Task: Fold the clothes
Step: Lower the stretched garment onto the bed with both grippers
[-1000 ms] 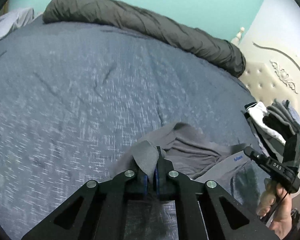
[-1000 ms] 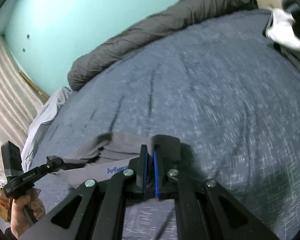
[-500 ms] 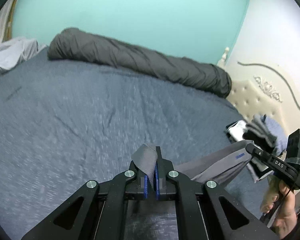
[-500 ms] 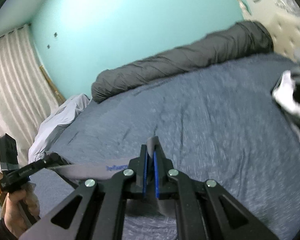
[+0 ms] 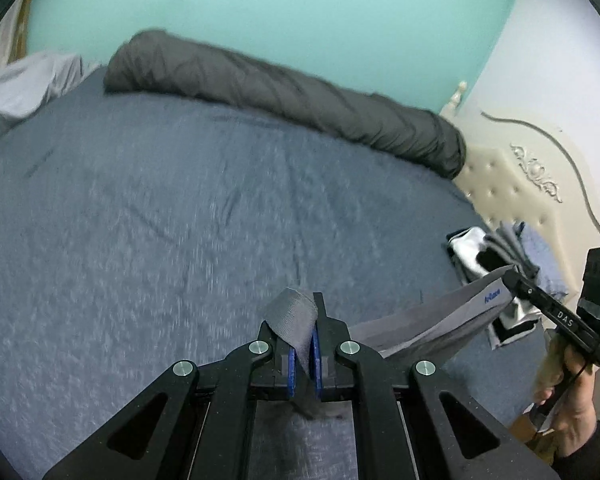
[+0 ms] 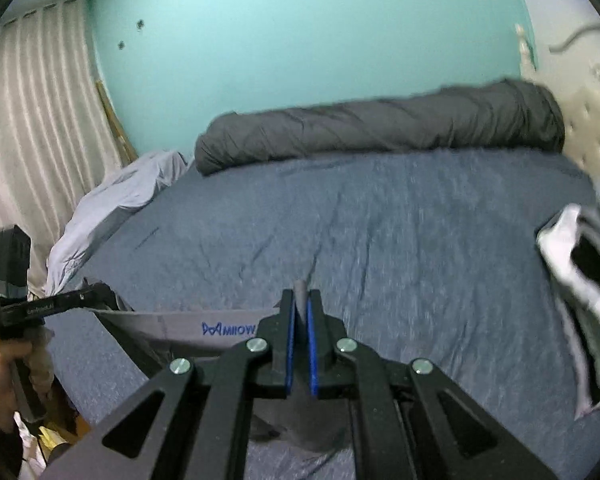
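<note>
Both my grippers clamp the same grey garment (image 6: 204,326), one at each end of its waistband, holding it stretched in the air above the bed (image 5: 140,220). Left gripper (image 5: 305,354): blue-padded fingers (image 5: 291,374) clenched on a folded grey corner that pokes up over the tips. Right gripper (image 6: 299,334): fingers (image 6: 289,356) clenched on the other corner, a small nub of cloth sticking out above them. In the right wrist view the waistband runs taut from my right gripper across to the left one, blue lettering visible on it, rest of the fabric hanging below. In the left wrist view the same band stretches off to the right gripper (image 5: 514,280), with a hand (image 5: 572,400) on its handle.

Bed has a blue-grey cover, wrinkled. Rolled dark grey duvet (image 5: 284,96) lies along the far edge of the bed against the teal wall (image 6: 300,40). Pile of clothes (image 5: 492,256), white, black and grey, sits on the bed at the headboard (image 5: 500,184) side. Pale sheet (image 6: 116,200) bunched at the opposite side of the bed, next to the curtain (image 6: 32,140).
</note>
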A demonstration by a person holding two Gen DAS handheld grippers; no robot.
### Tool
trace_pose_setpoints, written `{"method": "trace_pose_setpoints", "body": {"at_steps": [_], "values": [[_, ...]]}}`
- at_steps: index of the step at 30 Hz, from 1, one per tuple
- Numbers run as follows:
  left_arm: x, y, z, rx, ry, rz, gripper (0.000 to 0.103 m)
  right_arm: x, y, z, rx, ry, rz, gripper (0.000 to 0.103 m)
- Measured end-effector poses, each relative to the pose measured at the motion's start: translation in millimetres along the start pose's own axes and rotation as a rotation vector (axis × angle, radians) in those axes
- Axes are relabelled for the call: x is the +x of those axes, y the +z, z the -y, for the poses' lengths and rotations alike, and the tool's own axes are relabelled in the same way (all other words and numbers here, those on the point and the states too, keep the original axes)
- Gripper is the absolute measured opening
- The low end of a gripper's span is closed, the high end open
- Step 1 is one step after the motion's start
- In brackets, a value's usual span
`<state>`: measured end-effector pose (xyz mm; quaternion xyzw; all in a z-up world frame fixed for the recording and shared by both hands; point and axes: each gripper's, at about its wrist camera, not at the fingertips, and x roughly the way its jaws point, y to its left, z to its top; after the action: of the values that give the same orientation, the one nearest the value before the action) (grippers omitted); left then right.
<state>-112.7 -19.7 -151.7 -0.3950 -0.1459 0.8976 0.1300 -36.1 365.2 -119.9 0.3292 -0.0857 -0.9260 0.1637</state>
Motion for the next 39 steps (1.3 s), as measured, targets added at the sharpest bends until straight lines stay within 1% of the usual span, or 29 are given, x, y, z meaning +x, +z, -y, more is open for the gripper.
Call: {"method": "trace_pose_setpoints", "body": {"at_steps": [6,7,9,11,13,14,15,16,19,24,32,35,39], "values": [[50,-20,-17,-0.022,0.039,-0.079,0.007,48,-24,13,0.026,-0.037,-0.097,0.005],[59,-23,-20,-0.026,0.046,-0.098,0.01,57,-28,16,0.03,-0.046,-0.115,0.005],[77,-31,-26,-0.033,0.06,-0.135,0.011,76,-40,22,0.039,-0.07,-0.158,0.005],[95,-40,-37,-0.046,0.082,-0.173,0.015,90,-54,28,0.046,-0.089,-0.195,0.005],[109,-49,-45,-0.055,0.099,-0.2,0.026,103,-68,35,0.052,-0.102,-0.225,0.005],[115,-55,-49,-0.059,0.11,-0.207,0.029,108,-76,39,0.057,-0.109,-0.237,0.005],[117,-58,-54,-0.066,0.117,-0.207,0.035,113,-83,43,0.064,-0.115,-0.246,0.005],[120,-62,-58,-0.073,0.124,-0.205,0.038,117,-88,47,0.074,-0.12,-0.249,0.005],[120,-70,-70,-0.098,0.131,-0.179,0.04,125,-102,60,0.113,-0.133,-0.253,0.005],[118,-78,-85,-0.097,0.134,-0.135,0.041,127,-119,71,0.167,-0.131,-0.223,0.005],[137,-74,-108,-0.146,0.112,-0.141,0.041,127,-131,76,0.214,-0.098,-0.159,0.005],[145,-71,-112,-0.144,0.097,-0.148,0.041,128,-131,78,0.214,-0.084,-0.154,0.005],[156,-64,-111,-0.12,0.084,-0.147,0.04,133,-133,87,0.244,-0.063,-0.159,0.005]]}}
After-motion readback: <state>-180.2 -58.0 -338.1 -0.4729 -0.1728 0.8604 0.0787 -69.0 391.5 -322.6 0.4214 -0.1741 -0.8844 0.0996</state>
